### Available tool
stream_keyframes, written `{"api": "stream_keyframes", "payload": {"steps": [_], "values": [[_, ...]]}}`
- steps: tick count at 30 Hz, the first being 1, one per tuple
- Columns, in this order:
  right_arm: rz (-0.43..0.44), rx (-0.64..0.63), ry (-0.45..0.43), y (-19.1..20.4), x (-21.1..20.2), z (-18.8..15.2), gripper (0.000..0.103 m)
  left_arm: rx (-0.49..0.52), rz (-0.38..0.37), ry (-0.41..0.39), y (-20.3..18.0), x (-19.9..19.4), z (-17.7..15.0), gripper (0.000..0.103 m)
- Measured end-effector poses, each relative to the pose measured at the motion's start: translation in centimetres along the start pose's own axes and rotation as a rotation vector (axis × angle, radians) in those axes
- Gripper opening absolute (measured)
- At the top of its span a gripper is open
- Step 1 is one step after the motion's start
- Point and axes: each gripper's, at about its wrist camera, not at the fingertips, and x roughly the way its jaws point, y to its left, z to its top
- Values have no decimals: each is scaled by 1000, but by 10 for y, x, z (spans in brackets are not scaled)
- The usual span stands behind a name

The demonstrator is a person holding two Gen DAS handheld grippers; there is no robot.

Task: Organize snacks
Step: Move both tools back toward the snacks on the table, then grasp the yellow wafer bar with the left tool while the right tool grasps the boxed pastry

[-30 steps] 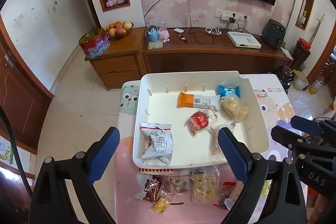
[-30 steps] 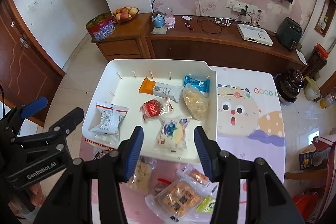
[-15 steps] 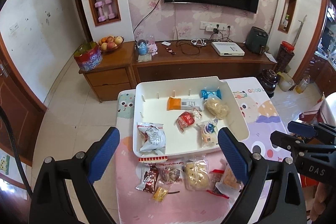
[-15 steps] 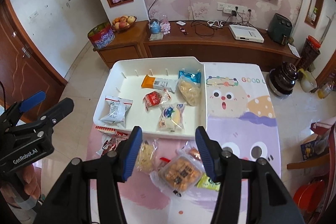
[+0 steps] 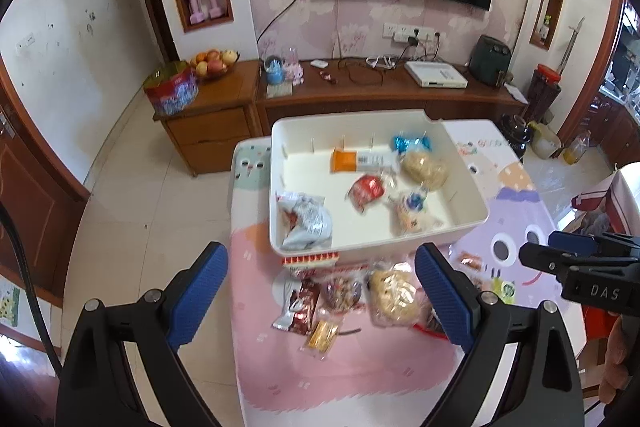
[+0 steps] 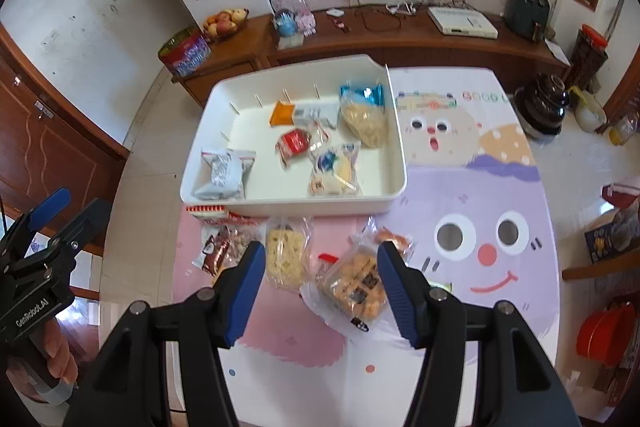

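Note:
A white tray (image 5: 280, 131) on the cartoon-print table holds an orange bar (image 5: 346, 160), a blue wrapper (image 5: 408, 143), a beige noodle pack (image 5: 424, 169), a red packet (image 5: 366, 189), a blue-and-white bun pack (image 5: 412, 211) and a silver packet (image 5: 306, 221). Loose snacks lie in front of it: a brown packet (image 5: 300, 303), a small yellow one (image 5: 322, 333) and a pale cracker pack (image 5: 390, 295). My left gripper (image 5: 320, 255) hangs wide open above them. My right gripper (image 6: 321, 255) is open over the cracker pack (image 6: 284, 253) and an orange biscuit pack (image 6: 356, 285), pressing on neither.
The tray (image 6: 288, 203) sits at the table's far left corner. The table's left edge (image 5: 234, 267) drops to a tiled floor. A wooden TV cabinet (image 5: 360, 95) stands behind. A dark pot (image 6: 542, 107) stands off the table's far right corner, and a red stool (image 6: 604, 331) off its right side.
Both grippers have drawn back from the tray toward the near side of the table, so the loose snacks now show in full. The right jaws have widened.

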Motion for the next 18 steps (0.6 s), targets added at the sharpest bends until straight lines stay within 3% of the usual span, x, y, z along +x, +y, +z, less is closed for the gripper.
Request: {"api": "stream_keyframes", "payload": {"steps": [7, 18], "values": [[-16, 79, 97, -18, 36, -10, 59, -20, 13, 75, 11, 32, -22, 94], [-4, 273, 261, -54, 99, -22, 59, -9, 62, 282, 24, 118, -75, 94]]}}
